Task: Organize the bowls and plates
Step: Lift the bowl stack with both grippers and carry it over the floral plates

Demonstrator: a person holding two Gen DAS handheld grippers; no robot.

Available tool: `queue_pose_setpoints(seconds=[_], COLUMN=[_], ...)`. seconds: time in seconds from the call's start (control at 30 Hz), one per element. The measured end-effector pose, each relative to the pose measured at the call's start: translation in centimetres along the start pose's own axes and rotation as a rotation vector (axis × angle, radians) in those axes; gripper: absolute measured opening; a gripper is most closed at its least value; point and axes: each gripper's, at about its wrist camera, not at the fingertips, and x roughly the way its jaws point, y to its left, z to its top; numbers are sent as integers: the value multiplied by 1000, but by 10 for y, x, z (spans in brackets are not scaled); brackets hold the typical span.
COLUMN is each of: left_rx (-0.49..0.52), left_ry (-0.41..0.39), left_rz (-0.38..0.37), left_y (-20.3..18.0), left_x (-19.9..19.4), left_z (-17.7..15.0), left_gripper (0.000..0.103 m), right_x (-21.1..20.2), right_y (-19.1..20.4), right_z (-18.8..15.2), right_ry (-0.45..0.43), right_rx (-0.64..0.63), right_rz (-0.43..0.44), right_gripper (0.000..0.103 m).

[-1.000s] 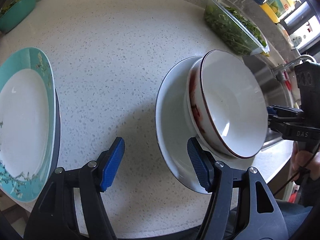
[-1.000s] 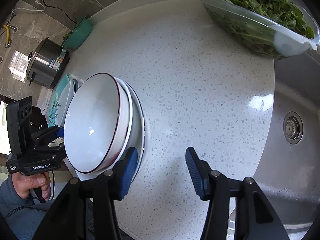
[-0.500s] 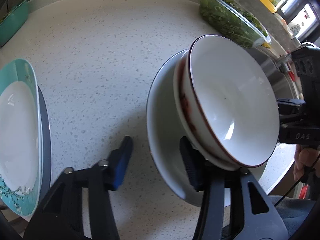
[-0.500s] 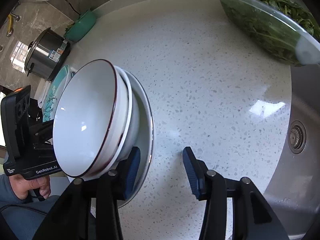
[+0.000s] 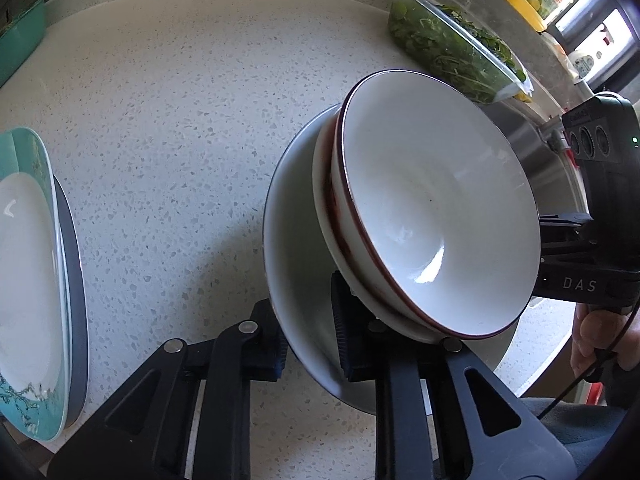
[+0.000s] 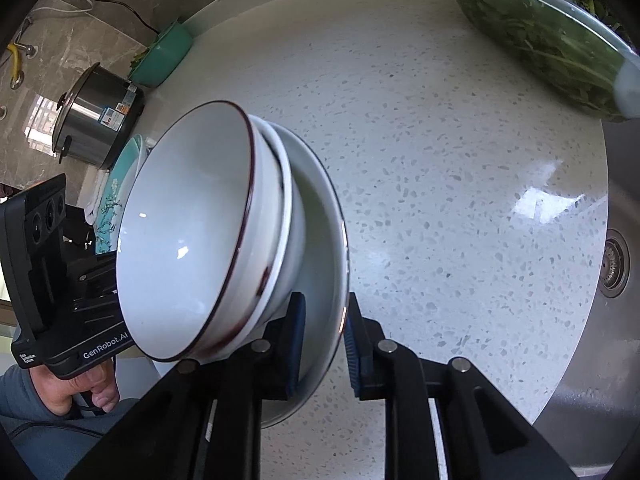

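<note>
A white plate (image 5: 296,248) carries two stacked white bowls with dark red rims (image 5: 436,216). My left gripper (image 5: 308,340) is shut on the plate's near edge, one finger under and one on top. My right gripper (image 6: 322,344) is shut on the opposite edge of the same plate (image 6: 320,256), with the bowls (image 6: 188,240) on it. The stack is tilted and held above the counter. A teal-rimmed plate (image 5: 28,280) sits on a darker plate at the left of the counter.
A glass dish of greens (image 5: 452,48) stands at the back right, also in the right wrist view (image 6: 548,32). A sink (image 6: 608,264) lies at the right. A teal container (image 6: 166,56) and a steel cooker (image 6: 94,116) stand at the far left.
Both grippers closed on opposite edges of the white plate. The plate with its bowls rose off the counter and came nearer to both cameras.
</note>
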Motion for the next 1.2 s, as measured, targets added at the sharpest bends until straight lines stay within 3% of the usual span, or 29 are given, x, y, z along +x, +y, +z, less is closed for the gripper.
queue_pose_setpoints(seconds=[0.8,1.2], left_rx=[32,-4], left_ry=[-58,-116], left_rz=[14,22], left_y=[-12,-6], left_x=[-36,-94], left_z=[9,9], left_gripper=[14,14], right_x=[-33,-67], right_y=[5,43], right_z=[-6,9], right_ry=[-68,-128], right_rx=[9,-72], right_rz=[-23,-15], right_gripper=[21,22])
